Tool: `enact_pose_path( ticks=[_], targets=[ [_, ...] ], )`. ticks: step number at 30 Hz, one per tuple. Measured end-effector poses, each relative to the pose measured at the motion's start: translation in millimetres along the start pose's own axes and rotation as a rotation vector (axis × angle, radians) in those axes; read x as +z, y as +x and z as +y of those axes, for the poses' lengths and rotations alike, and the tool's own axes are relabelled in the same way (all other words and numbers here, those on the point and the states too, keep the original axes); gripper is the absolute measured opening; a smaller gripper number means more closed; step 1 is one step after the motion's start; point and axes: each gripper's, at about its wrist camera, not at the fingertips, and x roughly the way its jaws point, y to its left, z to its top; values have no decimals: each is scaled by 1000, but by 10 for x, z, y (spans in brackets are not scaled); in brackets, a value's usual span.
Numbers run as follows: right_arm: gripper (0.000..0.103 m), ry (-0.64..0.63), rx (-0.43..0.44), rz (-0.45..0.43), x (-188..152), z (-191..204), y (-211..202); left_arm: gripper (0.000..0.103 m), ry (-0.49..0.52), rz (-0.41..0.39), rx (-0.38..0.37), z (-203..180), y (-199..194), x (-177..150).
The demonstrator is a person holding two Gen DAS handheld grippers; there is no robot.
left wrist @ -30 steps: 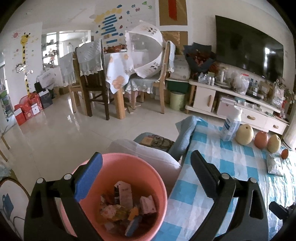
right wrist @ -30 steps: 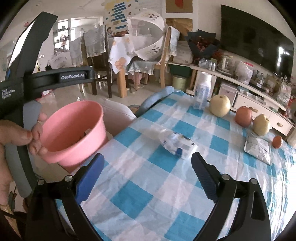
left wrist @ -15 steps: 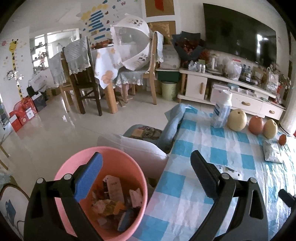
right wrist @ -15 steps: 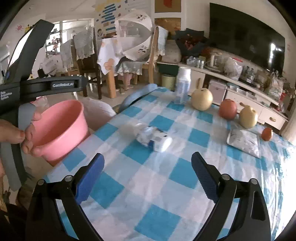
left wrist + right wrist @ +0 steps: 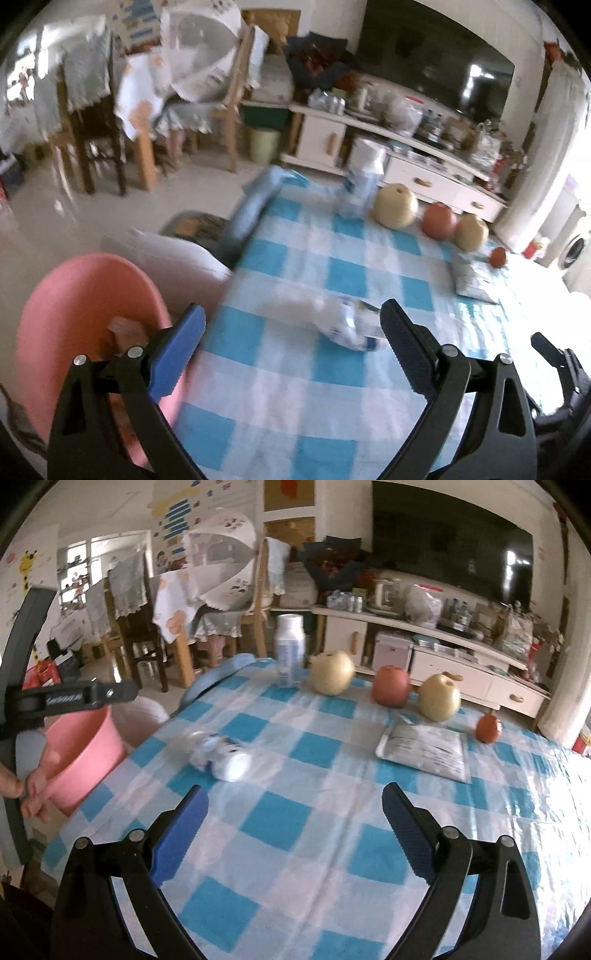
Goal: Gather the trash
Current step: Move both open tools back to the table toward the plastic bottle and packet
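My left tongs point(image 5: 291, 339) stand wide open with nothing between them, held over the near edge of the desk point(image 5: 332, 413) with its blue-and-white checked plastic cloth. My right tongs point(image 5: 295, 821) are open and empty too, held above the same cloth. The trash, a crumpled clear plastic bottle with a blue-and-white label point(image 5: 221, 755), lies on its side on the cloth ahead of both tongs, towards the left edge; the left view is blurred, so I cannot read its label. The round pink plastic bin point(image 5: 85, 314) sits just off the desk's left edge, with scraps of paper inside. In the right view my hand point(image 5: 26, 788) on the left tool's grey handle shows just in front of the bin. Farther back stand an upright white bottle point(image 5: 290, 655), two yellowish pears point(image 5: 331, 672), a red apple point(image 5: 391, 686), a small red fruit point(image 5: 487, 728) and a flat silvery packet point(image 5: 423, 752).
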Motion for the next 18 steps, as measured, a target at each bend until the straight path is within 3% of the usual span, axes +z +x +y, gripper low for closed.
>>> enact_pose_path(
  ticks=[4, 10, 18],
  targets=[
    [94, 68, -44, -5, -30, -388, -11, 96, -73, 56, -75, -65, 155, -37],
    [94, 186, -114, -3, -87, -1046, 27, 96, -178, 130, -111, -133, 400, -92],
    [94, 360, -104, 63, -121, -1740, 401, 96, -235, 187, -54, -264, 748, -111]
  ],
)
